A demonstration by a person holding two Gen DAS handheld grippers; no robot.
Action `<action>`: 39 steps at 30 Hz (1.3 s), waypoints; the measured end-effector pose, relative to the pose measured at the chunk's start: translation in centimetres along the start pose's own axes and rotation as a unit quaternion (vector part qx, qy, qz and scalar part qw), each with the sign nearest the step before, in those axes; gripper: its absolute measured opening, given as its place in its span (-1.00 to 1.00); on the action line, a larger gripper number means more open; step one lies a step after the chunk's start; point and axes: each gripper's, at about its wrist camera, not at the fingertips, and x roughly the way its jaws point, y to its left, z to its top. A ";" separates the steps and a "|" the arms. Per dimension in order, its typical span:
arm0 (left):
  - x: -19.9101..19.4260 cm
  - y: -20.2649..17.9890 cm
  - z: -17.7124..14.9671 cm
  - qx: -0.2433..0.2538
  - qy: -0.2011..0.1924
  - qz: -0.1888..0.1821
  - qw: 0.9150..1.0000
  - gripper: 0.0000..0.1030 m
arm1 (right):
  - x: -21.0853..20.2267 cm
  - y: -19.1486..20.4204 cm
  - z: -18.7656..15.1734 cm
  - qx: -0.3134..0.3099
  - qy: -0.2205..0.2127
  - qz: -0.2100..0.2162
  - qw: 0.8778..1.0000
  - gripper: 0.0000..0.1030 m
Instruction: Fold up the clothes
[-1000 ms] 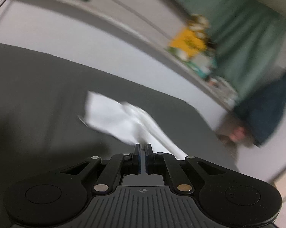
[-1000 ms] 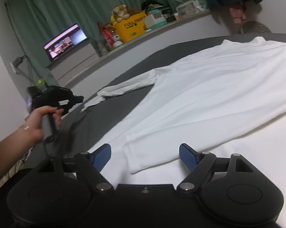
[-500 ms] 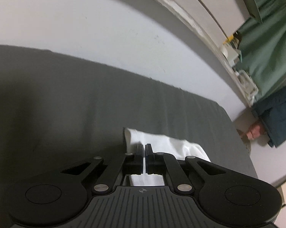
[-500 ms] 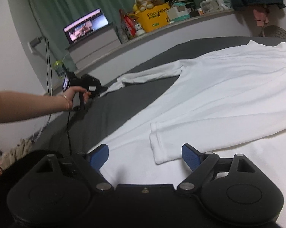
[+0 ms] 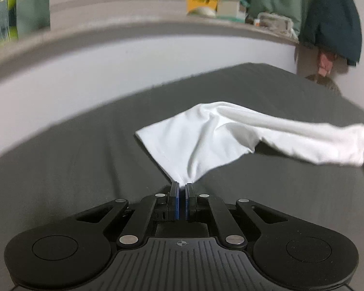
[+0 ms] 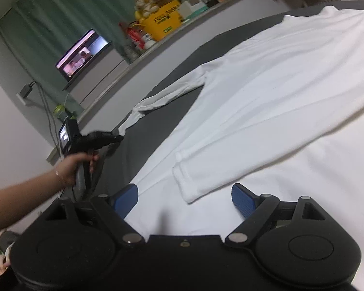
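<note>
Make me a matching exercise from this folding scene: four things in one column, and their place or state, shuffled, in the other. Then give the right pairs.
Things:
1. left gripper
2. right gripper
3. far sleeve cuff
4. yellow box

Places or states:
A. on the ledge by the green curtain
B. open above the white shirt
C. shut on cloth
D. pinched and lifted off the dark bed cover

Pairs: 1-C, 2-B, 3-D, 4-A
</note>
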 end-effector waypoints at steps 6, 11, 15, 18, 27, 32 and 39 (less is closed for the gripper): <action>-0.4 -2.6 -1.4 0.032 -0.036 0.065 0.997 -0.75 | 0.1 0.2 -0.3 -0.001 0.010 0.002 1.000 0.64; -0.9 -3.0 -1.2 0.051 -0.047 0.169 0.983 1.00 | 0.3 0.6 -0.5 -0.006 0.014 0.004 1.000 0.65; -0.5 -1.1 -0.9 0.013 -0.033 0.098 0.995 1.00 | 0.4 0.8 -0.5 -0.009 0.016 0.006 1.000 0.65; 0.1 0.8 -0.7 -0.030 -0.015 0.065 0.997 1.00 | 0.4 0.7 -0.5 -0.009 0.017 0.007 1.000 0.65; 1.5 6.7 1.0 -0.173 -0.052 -0.106 0.978 1.00 | 0.5 0.5 -0.6 -0.005 0.020 0.011 1.000 0.71; 5.7 11.5 2.8 -0.303 -0.030 -0.111 0.946 1.00 | 0.7 0.8 -0.5 -0.018 0.024 0.008 1.000 0.75; 8.4 10.8 4.2 -0.226 0.007 -0.108 0.968 0.28 | 0.9 1.2 -0.6 -0.036 0.029 0.006 0.999 0.82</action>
